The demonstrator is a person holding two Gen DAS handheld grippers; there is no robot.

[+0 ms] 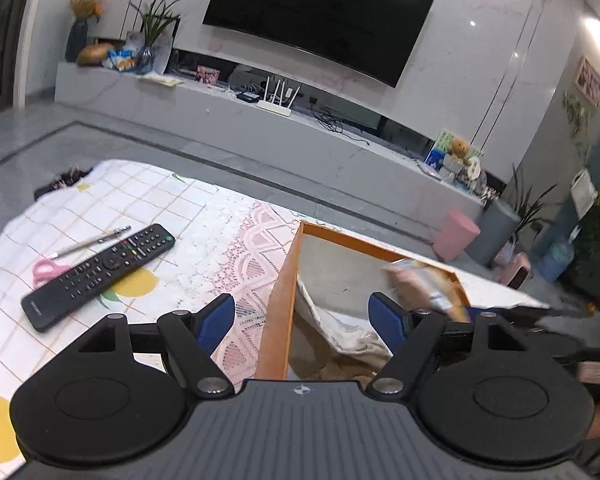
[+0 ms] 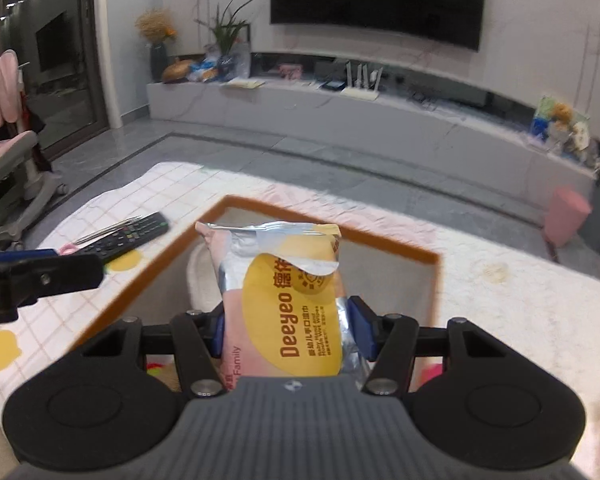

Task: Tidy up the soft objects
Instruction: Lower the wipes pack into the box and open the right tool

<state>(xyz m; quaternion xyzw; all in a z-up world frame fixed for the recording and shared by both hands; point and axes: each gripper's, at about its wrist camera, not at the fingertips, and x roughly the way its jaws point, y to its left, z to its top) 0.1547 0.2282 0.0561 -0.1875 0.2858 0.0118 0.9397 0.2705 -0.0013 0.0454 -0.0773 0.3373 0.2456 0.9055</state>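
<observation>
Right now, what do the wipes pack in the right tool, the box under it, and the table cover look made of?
Wipes pack: thin plastic-foil film, glossy; silver crinkled edges catch the light, and a label flap has peeled.
Box: probably cardboard or thin board; orange rim, flat matte grey inner walls.
Table cover: printed cloth or vinyl, hard to tell; grid and lemon print, with a lace-pattern section beside the box.

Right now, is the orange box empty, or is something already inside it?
Not empty. The left wrist view shows a white cloth lying inside the orange box; the wipes pack, held by the right gripper, is above it.
</observation>
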